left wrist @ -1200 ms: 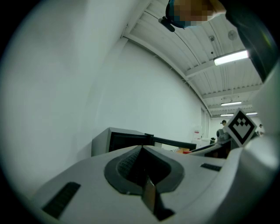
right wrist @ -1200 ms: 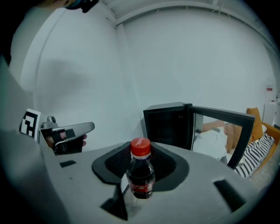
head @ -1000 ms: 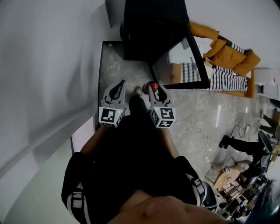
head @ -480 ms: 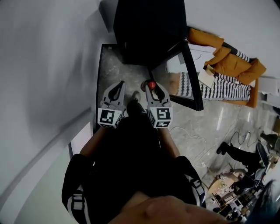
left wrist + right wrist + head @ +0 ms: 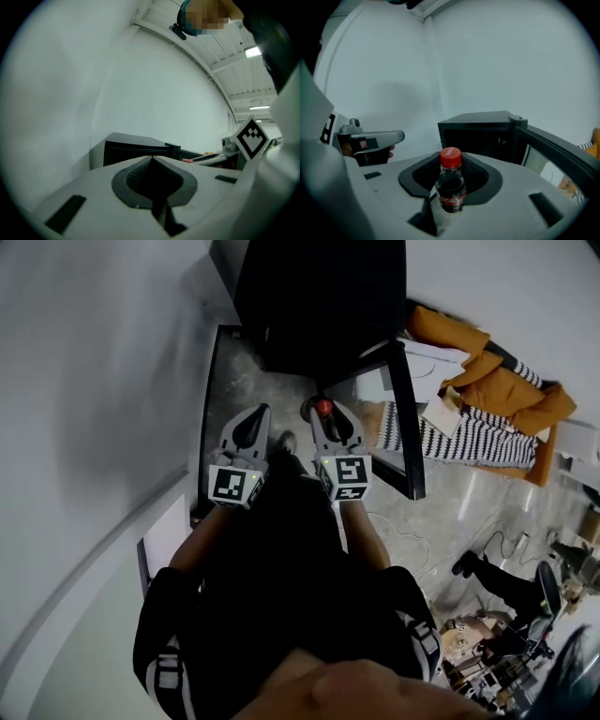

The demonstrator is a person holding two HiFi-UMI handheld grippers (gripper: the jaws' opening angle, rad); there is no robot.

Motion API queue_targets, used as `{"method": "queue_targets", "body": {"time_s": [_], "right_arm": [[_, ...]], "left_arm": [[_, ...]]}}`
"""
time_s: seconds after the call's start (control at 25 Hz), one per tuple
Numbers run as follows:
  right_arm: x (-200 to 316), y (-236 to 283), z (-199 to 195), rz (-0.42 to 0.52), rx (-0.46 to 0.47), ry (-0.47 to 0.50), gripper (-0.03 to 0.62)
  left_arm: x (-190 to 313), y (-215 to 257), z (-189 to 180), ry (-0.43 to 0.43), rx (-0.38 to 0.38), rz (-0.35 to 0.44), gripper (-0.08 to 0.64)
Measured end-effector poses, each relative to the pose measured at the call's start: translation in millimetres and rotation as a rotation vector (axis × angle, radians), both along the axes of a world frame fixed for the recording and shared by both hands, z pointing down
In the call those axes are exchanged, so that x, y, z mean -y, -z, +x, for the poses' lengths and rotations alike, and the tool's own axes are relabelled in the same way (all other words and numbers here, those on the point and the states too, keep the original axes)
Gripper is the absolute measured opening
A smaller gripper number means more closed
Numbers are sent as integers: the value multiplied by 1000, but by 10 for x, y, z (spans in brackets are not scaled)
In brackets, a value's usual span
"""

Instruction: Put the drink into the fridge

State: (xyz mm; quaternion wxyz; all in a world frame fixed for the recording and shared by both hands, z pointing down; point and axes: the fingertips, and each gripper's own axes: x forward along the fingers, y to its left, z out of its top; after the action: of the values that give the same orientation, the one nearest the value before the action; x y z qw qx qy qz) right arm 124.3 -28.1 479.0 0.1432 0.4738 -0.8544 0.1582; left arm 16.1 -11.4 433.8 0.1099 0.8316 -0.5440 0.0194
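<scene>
1. Now: right gripper (image 5: 324,420) clamped wide on drink (image 5: 451,187), gripped at mid-body, red cap (image 5: 450,157) up, upright; left gripper (image 5: 151,160) shut, empty.
2. Fridge (image 5: 478,133) just ahead, door (image 5: 555,152) swung open to the right, interior dark.
3. Hold drink vertical w/ steady grip, no extra squeeze.
4. Aim for centre of opening, clear of door edge & top frame; approach low & slow.
5. Park left gripper aside, off the path.

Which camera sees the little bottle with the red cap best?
The right gripper view: the bottle stands upright between the jaws, close and clear. The head view shows only its red cap. In the left gripper view I can't pick it out.
</scene>
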Motion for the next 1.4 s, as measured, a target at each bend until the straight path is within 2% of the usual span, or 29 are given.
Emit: {"method": "queue_targets", "body": {"time_s": [0.16,0.4,0.76,0.92,1.28,1.4], "right_arm": [[187,-10,-13,1,5,-8,126],[456,-141,-12,-6,-17,-29,126],[942,-405,-158,-4,-42,-53,126],[1111,-535,-193,-5,-51,-65,126],[1427,-973,-138,-40,-101,-67,125],[1550,-1084,-161,-21,-97,-65,126]], "left_arm": [[154,-2,-12,7,-14,-11,5],[468,-86,-3,-35,-22,-3,5],[915,-149,-197,-66,-40,14,5],[954,-288,-268,-85,-15,-29,5],[1021,-353,-312,-72,-21,-34,5],[1010,-396,-273,-79,-24,-42,5]]}}
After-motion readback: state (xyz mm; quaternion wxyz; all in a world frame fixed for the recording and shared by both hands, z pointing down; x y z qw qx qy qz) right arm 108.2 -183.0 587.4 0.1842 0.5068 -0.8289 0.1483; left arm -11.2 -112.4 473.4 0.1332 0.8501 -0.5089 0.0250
